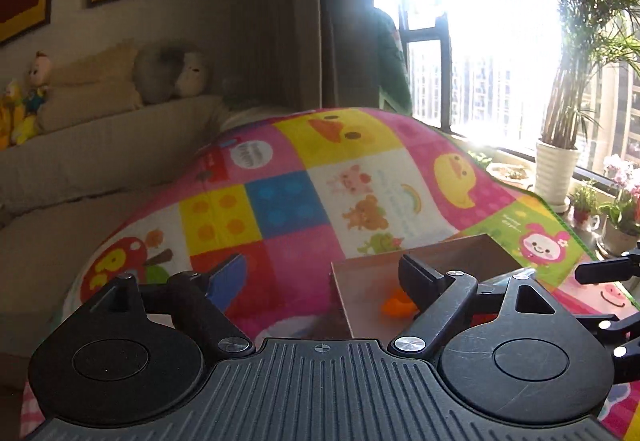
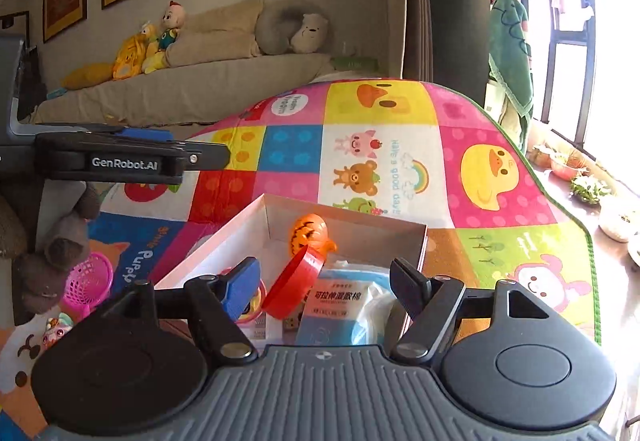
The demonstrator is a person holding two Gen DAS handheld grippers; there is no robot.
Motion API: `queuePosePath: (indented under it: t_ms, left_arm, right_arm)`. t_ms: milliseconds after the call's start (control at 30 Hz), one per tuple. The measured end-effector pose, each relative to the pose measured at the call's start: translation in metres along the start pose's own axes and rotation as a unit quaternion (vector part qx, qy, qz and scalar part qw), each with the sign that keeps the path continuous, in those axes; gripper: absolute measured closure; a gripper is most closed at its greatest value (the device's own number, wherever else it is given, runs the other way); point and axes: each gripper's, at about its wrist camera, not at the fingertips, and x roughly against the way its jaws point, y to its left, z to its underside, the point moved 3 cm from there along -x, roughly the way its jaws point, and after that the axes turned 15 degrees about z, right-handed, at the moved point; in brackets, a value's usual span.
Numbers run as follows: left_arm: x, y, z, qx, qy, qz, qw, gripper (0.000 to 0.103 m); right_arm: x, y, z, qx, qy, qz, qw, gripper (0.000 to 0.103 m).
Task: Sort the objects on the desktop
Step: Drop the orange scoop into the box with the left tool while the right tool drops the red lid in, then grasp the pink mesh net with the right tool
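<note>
An open white cardboard box point(image 2: 348, 215) lies on a colourful cartoon mat point(image 2: 492, 169). Inside it are an orange pumpkin toy point(image 2: 310, 231), a red round lid point(image 2: 292, 285) and a blue-white wipes packet point(image 2: 340, 305). My right gripper point(image 2: 325, 289) hovers above the box's near side, open, its pads touching nothing. My left gripper point(image 1: 322, 277) is open and empty over the mat, left of the box point(image 1: 420, 261), where the orange toy point(image 1: 394, 305) shows. In the right wrist view the left gripper point(image 2: 208, 155) reaches in from the left.
A pink basket point(image 2: 88, 281), a brown plush toy point(image 2: 60, 241) and a small figurine point(image 2: 56, 329) lie on the mat left of the box. A sofa point(image 2: 200, 97) with plush toys stands behind. Potted plants point(image 1: 556, 169) line the window sill at right.
</note>
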Motion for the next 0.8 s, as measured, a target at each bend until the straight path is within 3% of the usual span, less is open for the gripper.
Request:
queuePosePath:
  t_ms: [267,467,567,633,700,800]
  left_arm:
    - [0.101,0.015,0.098,0.024,0.039,-0.044,0.9980,0.006]
    - [0.140,0.016,0.159,0.062,0.075,-0.060,0.9934,0.004]
    - [0.143,0.011,0.174,0.060,0.081,-0.066,0.9927,0.003]
    - [0.145,0.009,0.177,0.057,0.078,-0.068,0.9930,0.003]
    - [0.146,0.011,0.176,0.061,0.070,-0.074,0.9929,0.002]
    - [0.139,0.015,0.176,0.076,0.085,-0.079,0.9903,0.002]
  right_arm:
    - [0.037,0.038,0.021,0.054,-0.016,-0.025,0.998,0.024]
    - [0.053,0.108,0.026,0.106,-0.009,-0.113,0.988,0.024]
    - [0.044,0.148,0.025,0.105,0.038,-0.160,0.981,0.036]
    - [0.032,0.169,0.026,0.099,0.072,-0.176,0.977,0.053]
    - [0.018,0.186,0.029,0.090,0.105,-0.187,0.973,0.062]
    - [-0.001,0.203,0.028,0.072,0.140,-0.194,0.968,0.070]
